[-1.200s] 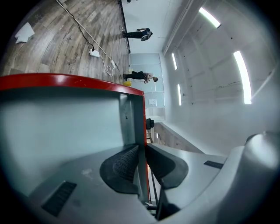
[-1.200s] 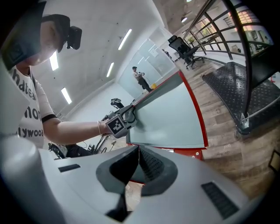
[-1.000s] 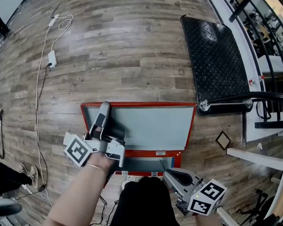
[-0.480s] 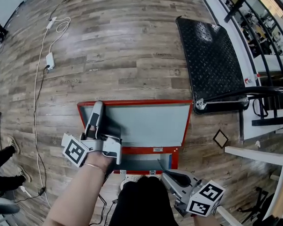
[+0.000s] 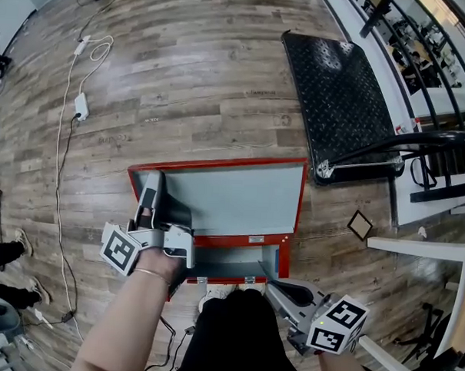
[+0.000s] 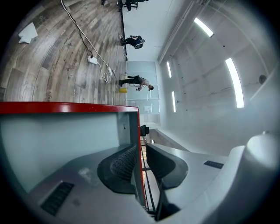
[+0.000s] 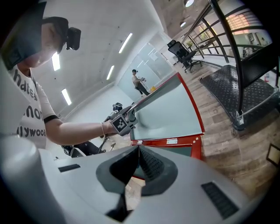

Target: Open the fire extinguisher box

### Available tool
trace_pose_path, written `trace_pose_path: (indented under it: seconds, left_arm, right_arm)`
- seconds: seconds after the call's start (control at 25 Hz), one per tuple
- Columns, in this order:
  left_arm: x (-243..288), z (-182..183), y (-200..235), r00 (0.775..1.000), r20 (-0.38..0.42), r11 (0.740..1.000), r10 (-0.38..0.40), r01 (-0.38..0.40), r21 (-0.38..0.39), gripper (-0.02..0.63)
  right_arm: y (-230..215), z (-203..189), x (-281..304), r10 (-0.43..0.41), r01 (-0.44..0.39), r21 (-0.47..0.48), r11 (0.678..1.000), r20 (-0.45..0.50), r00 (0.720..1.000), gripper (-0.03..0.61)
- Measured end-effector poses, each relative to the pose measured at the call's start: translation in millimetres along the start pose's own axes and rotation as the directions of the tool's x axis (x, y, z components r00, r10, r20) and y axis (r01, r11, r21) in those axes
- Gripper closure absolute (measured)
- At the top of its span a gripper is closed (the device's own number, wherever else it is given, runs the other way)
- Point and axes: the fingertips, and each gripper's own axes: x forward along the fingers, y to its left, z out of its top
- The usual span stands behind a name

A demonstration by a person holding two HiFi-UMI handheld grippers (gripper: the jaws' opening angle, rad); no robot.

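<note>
Centrally in head view, red fire extinguisher box (image 5: 284,261) sits on wood floor (image 5: 199,72), grey-lined lid (image 5: 236,195) raised. Left gripper (image 5: 150,194) clamps lid's left edge, red rim between pads. Right gripper (image 5: 271,279) at lower right, jaws pressed together, holding nothing.

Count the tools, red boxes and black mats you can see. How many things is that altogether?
tools: 2 (left tool, right tool)
red box: 1
black mat: 1
total: 4
</note>
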Motion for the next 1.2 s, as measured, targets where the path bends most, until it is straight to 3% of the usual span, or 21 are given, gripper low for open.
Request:
trace_pose_path:
  seconds: [0.2,0.6,0.84,1.0,1.2]
  left_arm:
    - [2,-9,-23,0.998,-0.061,0.997,-0.001,0.005,0.071,0.563]
    - [9,-16,-70,0.996,-0.079,0.997,-0.029,0.034,0.067,0.563]
    - [0,-18,-95,0.990,-0.139,0.989,-0.001,0.022,0.147,0.582]
    - [-10,-25,-113,0.979,-0.202,0.965,0.024,0.030,0.261,0.600]
    - [-10,-33,-136,0.975,-0.224,0.959,0.014,0.050,0.279,0.604]
  right_arm:
    - [15,13,-5,0.006,-0.006,-0.021,1.000,0.015,1.000,0.568]
    - [42,52,-35,-0.007,0.012,-0.093,0.996,0.061,0.998,0.568]
    - [52,77,-47,-0.046,0.057,-0.192,0.980,0.063,0.997,0.568]
    - [61,98,-55,-0.056,0.075,-0.266,0.961,0.077,0.995,0.568]
    - [72,124,-65,-0.050,0.082,-0.287,0.955,0.118,0.992,0.568]
